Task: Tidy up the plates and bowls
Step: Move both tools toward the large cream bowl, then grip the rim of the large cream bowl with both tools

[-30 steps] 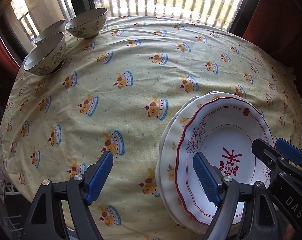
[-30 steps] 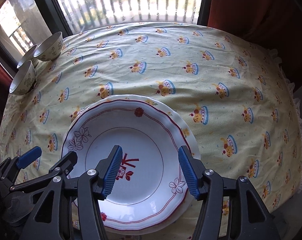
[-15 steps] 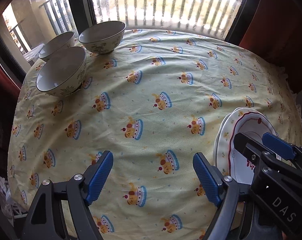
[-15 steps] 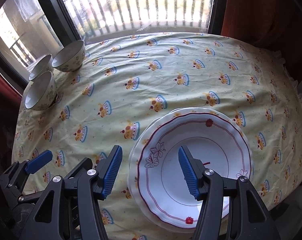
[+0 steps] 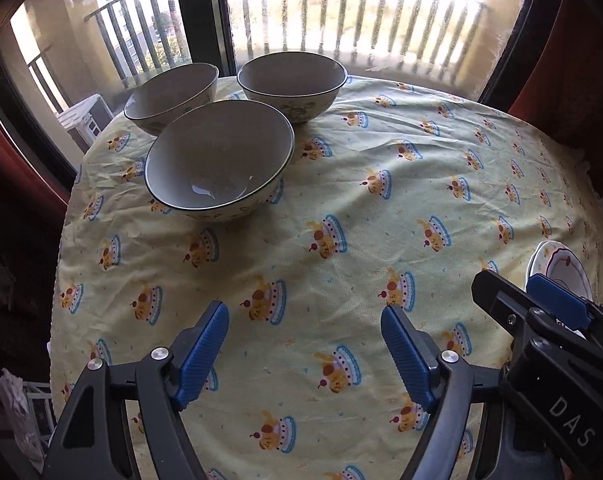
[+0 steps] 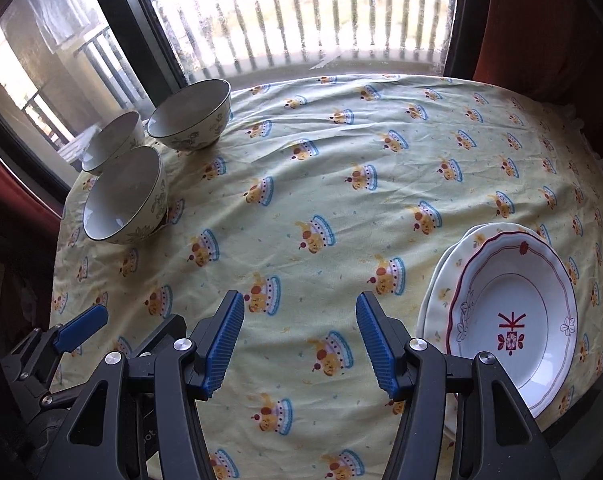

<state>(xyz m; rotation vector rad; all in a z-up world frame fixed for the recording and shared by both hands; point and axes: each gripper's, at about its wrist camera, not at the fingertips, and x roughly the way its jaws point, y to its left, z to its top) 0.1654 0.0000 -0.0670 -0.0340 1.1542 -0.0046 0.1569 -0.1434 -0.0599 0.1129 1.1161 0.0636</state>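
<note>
Both claws hang spread and empty above the table (image 5: 341, 184). The nearest bowl (image 5: 219, 159) sits ahead and slightly left of the left claw (image 5: 305, 354), the closer one; the right claw (image 6: 300, 344) has stacked plates (image 6: 513, 316) to its right.

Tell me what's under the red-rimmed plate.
The red-rimmed plate sits on another plate, cream with small yellow flowers, whose rim shows at the left. Its centre, and anything beneath it, is covered.

Left gripper (image 5: 304, 350), right gripper (image 6: 300, 344): black plastic clamp arms, ribbed blue pads on jaws, silver screws, white "DAS" lettering.
</note>
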